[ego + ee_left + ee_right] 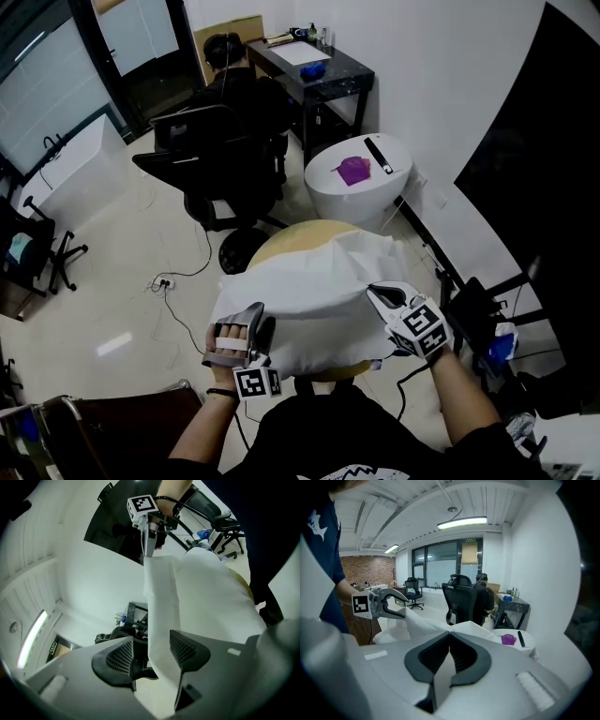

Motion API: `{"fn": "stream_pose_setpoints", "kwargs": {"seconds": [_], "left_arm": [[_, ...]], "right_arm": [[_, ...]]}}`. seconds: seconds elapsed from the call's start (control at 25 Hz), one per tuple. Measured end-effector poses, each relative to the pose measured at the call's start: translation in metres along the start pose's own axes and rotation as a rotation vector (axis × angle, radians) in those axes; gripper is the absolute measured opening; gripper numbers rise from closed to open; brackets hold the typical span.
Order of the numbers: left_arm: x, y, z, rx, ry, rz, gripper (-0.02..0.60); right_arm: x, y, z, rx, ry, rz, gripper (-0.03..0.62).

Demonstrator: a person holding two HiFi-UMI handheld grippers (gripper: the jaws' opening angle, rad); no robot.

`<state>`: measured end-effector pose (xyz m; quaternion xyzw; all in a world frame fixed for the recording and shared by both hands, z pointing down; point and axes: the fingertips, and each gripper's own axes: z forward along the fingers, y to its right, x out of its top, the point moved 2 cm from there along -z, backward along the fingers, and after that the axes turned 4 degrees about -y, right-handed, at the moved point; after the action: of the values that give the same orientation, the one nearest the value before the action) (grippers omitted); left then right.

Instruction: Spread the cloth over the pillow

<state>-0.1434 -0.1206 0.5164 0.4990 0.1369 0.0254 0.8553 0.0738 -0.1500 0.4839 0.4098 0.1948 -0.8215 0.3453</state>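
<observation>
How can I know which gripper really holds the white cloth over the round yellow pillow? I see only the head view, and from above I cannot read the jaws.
Observer: The right gripper holds it. In its own view the jaws are shut on a fold of the white cloth.
Operator: And the left one?
Observer: The left gripper is open. The cloth's edge passes between its jaws and lies against one pad, with a gap to the other.
Operator: Is the edge between the two grippers slack?
Observer: In the left gripper view it runs as a fairly straight band up to the right gripper, without sagging.
</observation>
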Motion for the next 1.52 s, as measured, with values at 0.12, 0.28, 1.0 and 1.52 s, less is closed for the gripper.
{"fn": "stream_pose_setpoints", "kwargs": {"seconds": [0.12,0.28,1.0,1.52], "left_arm": [[0.022,0.006,-0.001,-0.078,0.078,0.014,0.258],[0.035,0.015,0.01,-0.149,0.103,0.037,0.262],[0.064,-0.008,-0.08,-0.564,0.253,-0.116,0.0],[0.055,0.051,-0.072,-0.719,0.077,-0.217,0.0]], "right_arm": [[0.0,-0.002,0.0,-0.016,-0.004,0.003,0.011],[0.001,-0.005,0.0,-0.04,-0.007,0.006,0.011],[0.037,-0.035,-0.066,0.187,-0.087,-0.351,0.011],[-0.024,-0.056,-0.05,0.389,-0.192,-0.358,0.011]]}}
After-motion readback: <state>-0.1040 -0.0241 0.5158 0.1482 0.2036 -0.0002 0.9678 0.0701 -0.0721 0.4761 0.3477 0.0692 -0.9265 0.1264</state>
